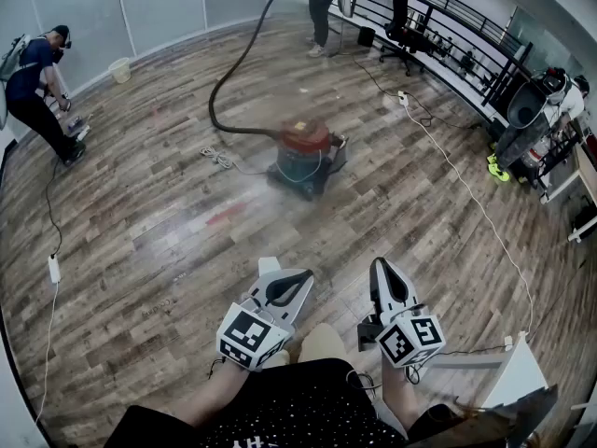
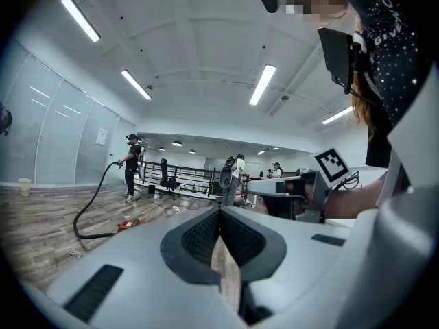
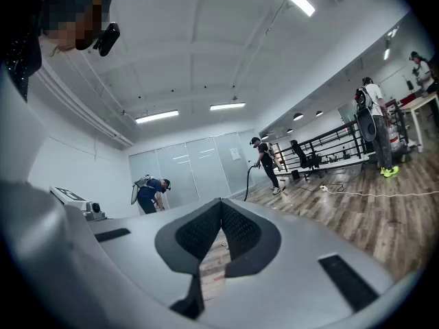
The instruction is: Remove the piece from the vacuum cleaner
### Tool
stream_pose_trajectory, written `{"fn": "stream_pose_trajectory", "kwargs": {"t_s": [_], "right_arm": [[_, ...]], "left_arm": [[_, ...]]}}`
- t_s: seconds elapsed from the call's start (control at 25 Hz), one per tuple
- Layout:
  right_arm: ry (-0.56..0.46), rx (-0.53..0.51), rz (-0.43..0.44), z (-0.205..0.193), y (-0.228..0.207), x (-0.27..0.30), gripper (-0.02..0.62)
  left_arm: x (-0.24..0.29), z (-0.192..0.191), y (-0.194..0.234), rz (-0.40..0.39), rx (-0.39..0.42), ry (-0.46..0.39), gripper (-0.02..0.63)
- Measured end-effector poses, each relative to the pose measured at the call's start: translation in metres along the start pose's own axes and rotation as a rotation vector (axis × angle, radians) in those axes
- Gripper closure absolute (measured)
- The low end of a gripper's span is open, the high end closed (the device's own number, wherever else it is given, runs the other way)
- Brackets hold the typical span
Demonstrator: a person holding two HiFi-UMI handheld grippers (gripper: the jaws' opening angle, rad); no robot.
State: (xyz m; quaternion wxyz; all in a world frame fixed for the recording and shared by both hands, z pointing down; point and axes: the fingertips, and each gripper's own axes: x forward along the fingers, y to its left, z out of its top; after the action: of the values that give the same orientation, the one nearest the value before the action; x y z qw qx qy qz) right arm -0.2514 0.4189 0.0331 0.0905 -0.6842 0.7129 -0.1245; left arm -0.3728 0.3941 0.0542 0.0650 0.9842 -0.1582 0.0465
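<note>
While both hand-held grippers [image 1: 304, 275] [image 1: 380, 263] closed, vac [image 1: 303, 149] well ahead.

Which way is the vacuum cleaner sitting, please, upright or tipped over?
Upright: the vacuum cleaner stands on the floor, red lid on top.

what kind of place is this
Likely an open office or lab: glass partition walls, a black railing with an office chair beside it, and a vacuum cleaner on the wood-look floor.
</note>
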Motion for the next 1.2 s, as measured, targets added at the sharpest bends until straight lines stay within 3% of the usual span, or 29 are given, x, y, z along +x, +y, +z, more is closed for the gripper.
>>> {"fn": "stream_pose_trajectory", "kwargs": {"t_s": [0.28, 0.8, 1.2], "right_arm": [[-0.022, 0.008, -0.006, 0.017, -0.040, 0.031, 0.583], [0.013, -0.009, -0.007, 0.051, -0.187, 0.114, 0.583], [0.034, -0.001, 0.006, 0.065, -0.254, 0.144, 0.583]], "left_arm": [[0.044, 0.000, 0.019, 0.004, -0.011, 0.010, 0.598], [0.216, 0.016, 0.062, 0.017, -0.032, -0.010, 0.598], [0.300, 0.018, 0.080, 0.016, -0.039, -0.007, 0.598]]}}
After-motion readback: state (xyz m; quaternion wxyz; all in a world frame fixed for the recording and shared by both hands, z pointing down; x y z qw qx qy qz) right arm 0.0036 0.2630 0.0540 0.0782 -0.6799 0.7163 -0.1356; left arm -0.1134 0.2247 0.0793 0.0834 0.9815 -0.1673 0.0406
